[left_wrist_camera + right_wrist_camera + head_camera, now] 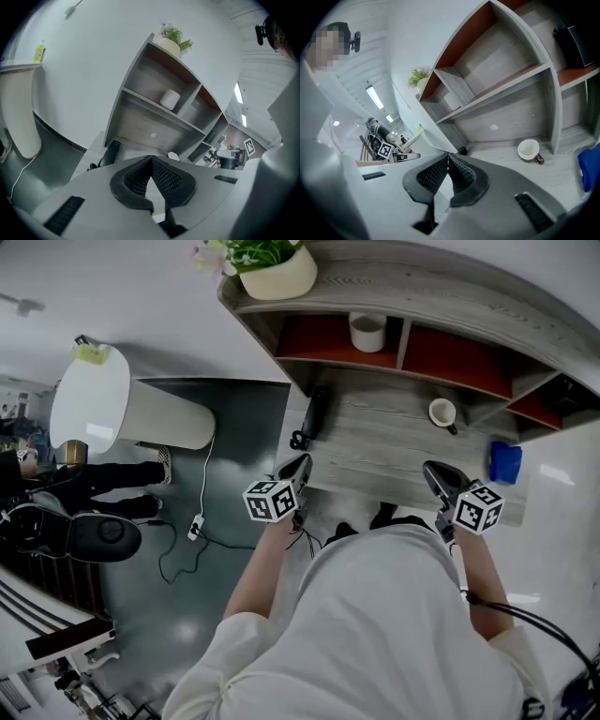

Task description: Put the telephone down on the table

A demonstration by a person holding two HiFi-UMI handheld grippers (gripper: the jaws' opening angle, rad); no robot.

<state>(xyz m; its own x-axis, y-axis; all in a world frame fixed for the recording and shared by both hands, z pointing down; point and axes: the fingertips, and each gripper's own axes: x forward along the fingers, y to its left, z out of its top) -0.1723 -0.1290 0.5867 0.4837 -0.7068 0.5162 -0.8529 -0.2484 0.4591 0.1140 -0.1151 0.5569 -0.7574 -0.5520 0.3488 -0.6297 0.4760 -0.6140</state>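
The black telephone handset (315,412) lies flat on the grey wooden table (384,442), near its left edge, with its coiled cord (298,440) at the near end. It also shows low and left in the left gripper view, where the telephone (109,153) lies beyond the jaws. My left gripper (302,463) hovers just in front of the handset, apart from it, and is shut on nothing (151,159). My right gripper (432,471) is over the table's front edge further right, also shut and empty (448,156).
A white cup (442,412) (528,150) stands at the back of the table, and a blue object (505,463) lies at its right end. The shelf unit (403,343) holds a white pot (367,332), with a plant pot (278,277) on top. A white bin (122,409) stands on the floor at the left.
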